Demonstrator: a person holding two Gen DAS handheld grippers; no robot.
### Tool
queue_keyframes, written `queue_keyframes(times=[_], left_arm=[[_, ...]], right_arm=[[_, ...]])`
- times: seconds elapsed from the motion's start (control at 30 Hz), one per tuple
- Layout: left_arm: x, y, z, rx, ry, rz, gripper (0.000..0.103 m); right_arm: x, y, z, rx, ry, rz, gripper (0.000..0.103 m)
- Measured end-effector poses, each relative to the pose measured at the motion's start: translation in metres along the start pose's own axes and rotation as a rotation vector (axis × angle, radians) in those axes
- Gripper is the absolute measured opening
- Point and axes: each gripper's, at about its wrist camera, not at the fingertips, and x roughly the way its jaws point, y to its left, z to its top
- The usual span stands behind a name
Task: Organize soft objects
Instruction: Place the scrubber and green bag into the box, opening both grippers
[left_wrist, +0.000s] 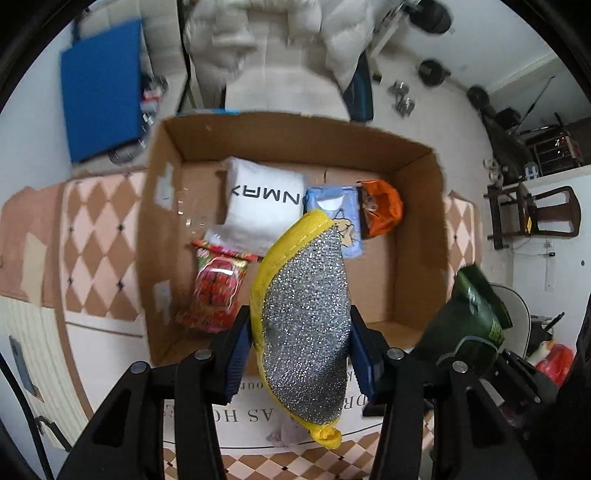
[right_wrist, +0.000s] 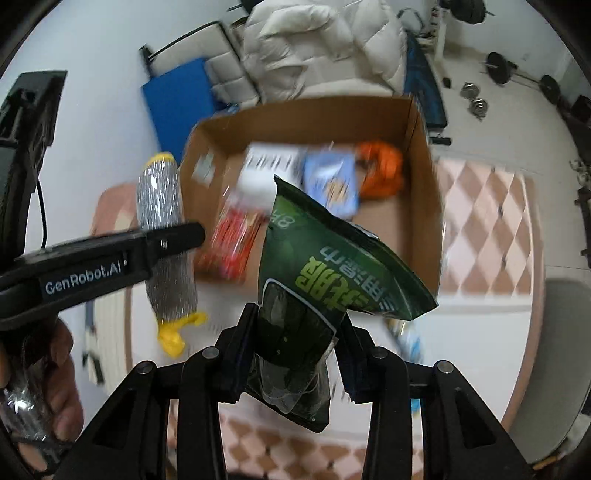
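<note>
Left wrist view: our left gripper (left_wrist: 301, 354) clamps the silver scouring pad (left_wrist: 306, 332), glittery mesh with yellow trim, held above the cardboard box (left_wrist: 295, 136). We should lower it over bare floor before release.

Right wrist view: our right gripper (right_wrist: 291, 354) pinches the dark green packet (right_wrist: 332, 258), crinkled and glossy, above the same box; aim for the vacant right side.

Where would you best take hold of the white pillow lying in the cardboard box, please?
Take the white pillow across its short width from straight above: it lies flat in the cardboard box, its top bare, with a red packet and a blue packet against its edges.
</note>
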Motion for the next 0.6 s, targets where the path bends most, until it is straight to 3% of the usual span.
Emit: queue_keyframes(times=[0.2, 0.33, 0.6], left_arm=[[0.06, 0.009, 0.042, -0.036, 0.156, 0.043, 0.046], [0.093, 0.021, 0.046, -0.071, 0.234, 0.028, 0.046], [0.119, 0.029, 0.038, -0.084, 0.288, 0.008, 0.047]], right_arm=[[0.072, -0.005, 0.057, 0.014, 0.091, -0.033, 0.042], [0.112, -0.001, 0.063, -0.021, 0.156, -0.044, 0.042], [0.158, 0.002, 0.063, -0.053, 0.24, -0.035, 0.042]])
